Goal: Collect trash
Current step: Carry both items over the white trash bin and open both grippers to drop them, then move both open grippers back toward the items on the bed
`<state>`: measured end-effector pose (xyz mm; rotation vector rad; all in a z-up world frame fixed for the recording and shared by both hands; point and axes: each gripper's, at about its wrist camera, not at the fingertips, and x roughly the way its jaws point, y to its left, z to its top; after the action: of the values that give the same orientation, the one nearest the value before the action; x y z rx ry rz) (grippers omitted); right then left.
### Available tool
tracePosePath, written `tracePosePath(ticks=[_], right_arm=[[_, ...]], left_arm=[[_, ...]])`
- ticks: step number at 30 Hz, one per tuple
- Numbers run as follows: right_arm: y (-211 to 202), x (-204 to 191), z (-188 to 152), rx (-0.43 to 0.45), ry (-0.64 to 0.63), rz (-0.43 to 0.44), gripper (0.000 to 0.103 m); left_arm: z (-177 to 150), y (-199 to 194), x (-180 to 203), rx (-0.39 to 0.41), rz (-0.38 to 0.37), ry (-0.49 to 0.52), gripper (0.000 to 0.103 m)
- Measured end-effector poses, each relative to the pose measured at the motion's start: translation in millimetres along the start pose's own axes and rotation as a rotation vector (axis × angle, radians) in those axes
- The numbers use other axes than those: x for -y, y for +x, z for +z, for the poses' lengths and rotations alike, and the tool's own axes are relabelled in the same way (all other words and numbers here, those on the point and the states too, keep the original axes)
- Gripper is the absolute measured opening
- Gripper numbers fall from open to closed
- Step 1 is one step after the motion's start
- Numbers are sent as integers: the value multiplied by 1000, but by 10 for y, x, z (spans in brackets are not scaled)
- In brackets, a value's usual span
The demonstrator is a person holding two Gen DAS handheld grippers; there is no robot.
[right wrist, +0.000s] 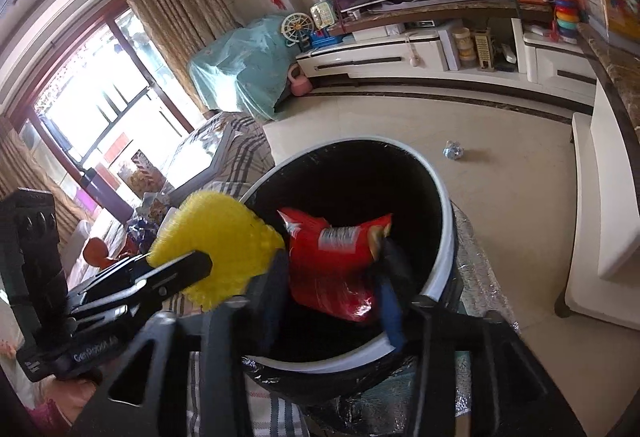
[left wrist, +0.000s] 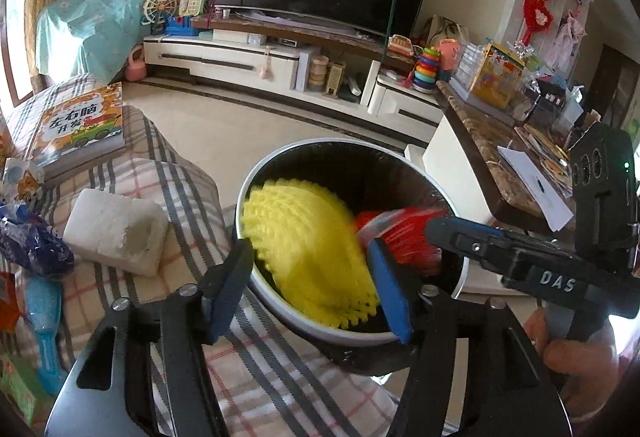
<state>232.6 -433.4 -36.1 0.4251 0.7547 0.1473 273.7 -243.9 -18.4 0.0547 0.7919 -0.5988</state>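
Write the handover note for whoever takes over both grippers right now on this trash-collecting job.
Left gripper: open, with the yellow foam net between its fingers, over the bin.
Right gripper: open, with the red snack bag between its fingers, inside the bin's rim.
Done: both pieces are at the bin, though neither lies at the bottom yet.
Left: a crumpled wad on the floor, and possibly the white foam block and blue wrapper on the checked sofa.
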Motion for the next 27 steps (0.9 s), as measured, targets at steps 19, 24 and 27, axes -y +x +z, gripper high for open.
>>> tracePosePath(ticks=[19,24,27], right_arm=[[-188,-415,-288,64,-13,14,89],[-171,-688,-444,69,-54,43,90],[-131,-866,-538,62,-83,63,90]], left_arm=[[-800,-704,-512,48,116,-117,68],[-1006,-970,-755,62,157,-169,70],[-1137,-1136,-943,68,182,-212,70]])
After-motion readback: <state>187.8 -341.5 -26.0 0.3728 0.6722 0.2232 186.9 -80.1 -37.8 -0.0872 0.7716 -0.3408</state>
